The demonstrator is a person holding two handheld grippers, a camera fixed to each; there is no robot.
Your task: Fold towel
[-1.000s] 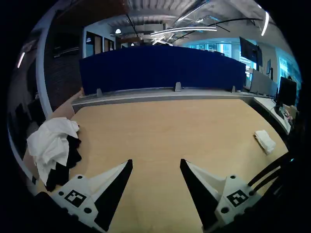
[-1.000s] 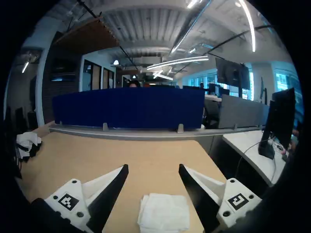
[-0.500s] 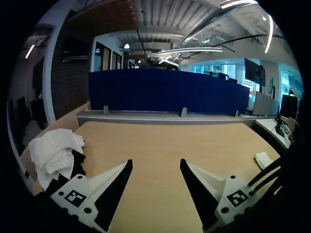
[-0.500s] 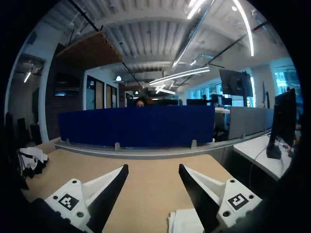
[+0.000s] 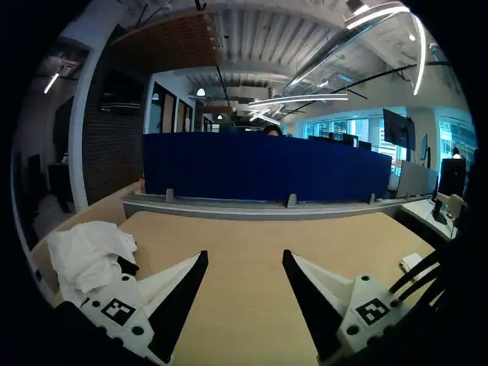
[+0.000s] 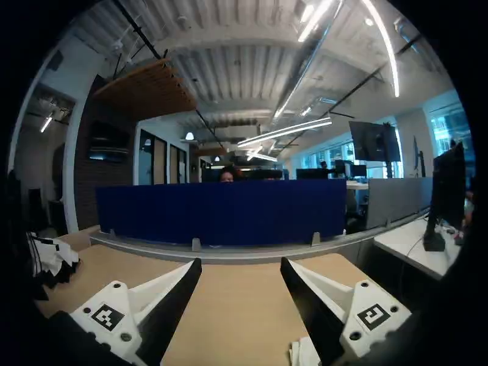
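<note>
The left tool (image 5: 244, 253) hangs above the light wooden worktop (image 5: 262, 235) with its 2 fingers spread wide and nothing between them. To its left, at the near left part of the worktop, lies a crumpled pile of white and black cloth (image 5: 91, 259), which touches the outer edge of the tool's left finger in the left gripper view. Well apart from the pile, at the right edge of the worktop, sits a small folded white towel (image 5: 413, 261), partly hidden behind dark cables.

The right tool (image 6: 240, 262) is also spread, holding nothing, above the same worktop (image 6: 238, 305). In the right gripper view a corner of the folded white towel (image 6: 303, 354) shows at the bottom, just beside the inner edge of the tool's right finger; I cannot tell whether they touch. The pile of cloth (image 6: 52, 259) lies far to the left.

A blue partition (image 5: 262, 165) runs along the far edge of the worktop, and a dark monitor (image 6: 448, 195) stands on a neighbouring desk to the right.
</note>
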